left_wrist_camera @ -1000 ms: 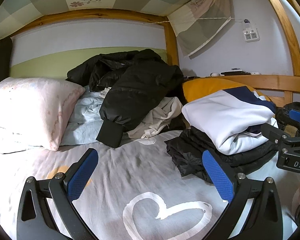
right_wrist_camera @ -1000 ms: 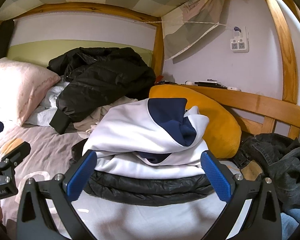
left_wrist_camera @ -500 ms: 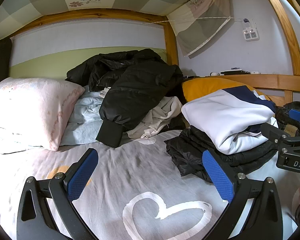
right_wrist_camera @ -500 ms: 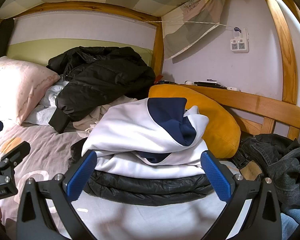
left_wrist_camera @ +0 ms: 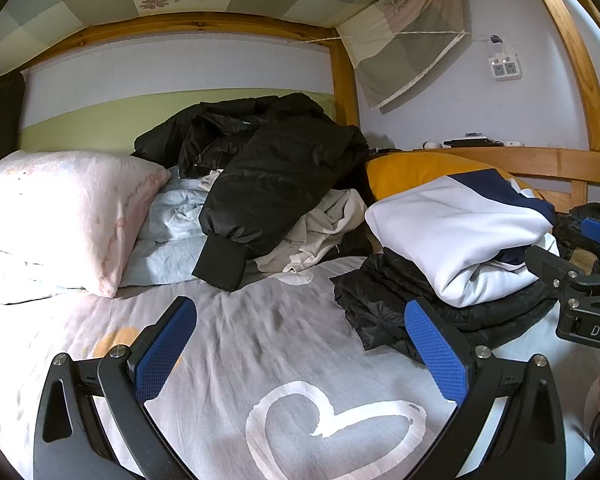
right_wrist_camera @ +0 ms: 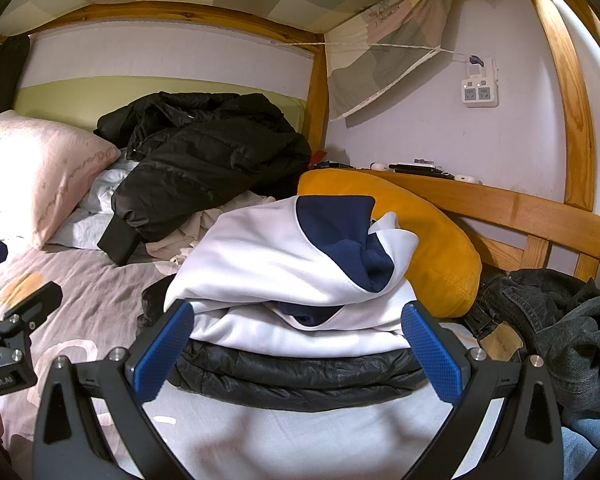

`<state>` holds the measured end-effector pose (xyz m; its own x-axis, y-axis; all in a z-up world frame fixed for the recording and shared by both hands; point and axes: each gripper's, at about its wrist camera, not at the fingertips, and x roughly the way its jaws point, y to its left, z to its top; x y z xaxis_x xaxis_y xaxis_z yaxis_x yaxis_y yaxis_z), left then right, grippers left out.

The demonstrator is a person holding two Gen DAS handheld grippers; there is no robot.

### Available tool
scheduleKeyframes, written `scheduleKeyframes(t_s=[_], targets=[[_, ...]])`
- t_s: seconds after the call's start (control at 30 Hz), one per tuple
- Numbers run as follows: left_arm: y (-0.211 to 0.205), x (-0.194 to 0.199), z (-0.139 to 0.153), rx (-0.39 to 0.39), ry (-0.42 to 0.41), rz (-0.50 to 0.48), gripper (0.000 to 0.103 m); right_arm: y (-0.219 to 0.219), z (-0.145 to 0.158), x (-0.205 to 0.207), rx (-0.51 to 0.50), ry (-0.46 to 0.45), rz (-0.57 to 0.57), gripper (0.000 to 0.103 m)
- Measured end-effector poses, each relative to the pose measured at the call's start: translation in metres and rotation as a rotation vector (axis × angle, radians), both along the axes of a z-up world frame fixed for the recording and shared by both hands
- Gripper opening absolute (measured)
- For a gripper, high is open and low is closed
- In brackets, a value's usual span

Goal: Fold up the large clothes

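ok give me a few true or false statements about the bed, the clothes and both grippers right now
1. The white and navy top lies on a folded black jacket. True.
2. The left gripper is shut on the sheet. False: it is open and holds nothing.
3. A yellow cushion sits behind the folded stack. True.
4. The right gripper grips the pink pillow. False: it is open, facing the stack.
5. The unfolded black coat hangs on the wall. False: it is heaped on the bed.

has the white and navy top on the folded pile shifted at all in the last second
No. In the right wrist view the white and navy top sits as before on the black jacket, overlapping the yellow cushion the same way.
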<state>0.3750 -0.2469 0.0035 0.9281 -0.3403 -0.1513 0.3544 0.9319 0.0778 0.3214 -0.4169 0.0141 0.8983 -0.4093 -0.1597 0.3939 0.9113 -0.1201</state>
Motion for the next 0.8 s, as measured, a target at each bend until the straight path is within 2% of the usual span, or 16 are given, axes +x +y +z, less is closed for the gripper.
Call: scheduleKeyframes(t_s=[0.43,0.8], targets=[[-0.004,0.002,-0.002,0.026,0.006,0.032,0.103,-0.007,-0.001,0.007,0.014,0.033,-0.013,0.103],[-0.003,0.007,-0.003,0.015,0.034,0.036,0.103,-0.007,-0.002,0.01,0.013,0.046,-0.008,0.103]])
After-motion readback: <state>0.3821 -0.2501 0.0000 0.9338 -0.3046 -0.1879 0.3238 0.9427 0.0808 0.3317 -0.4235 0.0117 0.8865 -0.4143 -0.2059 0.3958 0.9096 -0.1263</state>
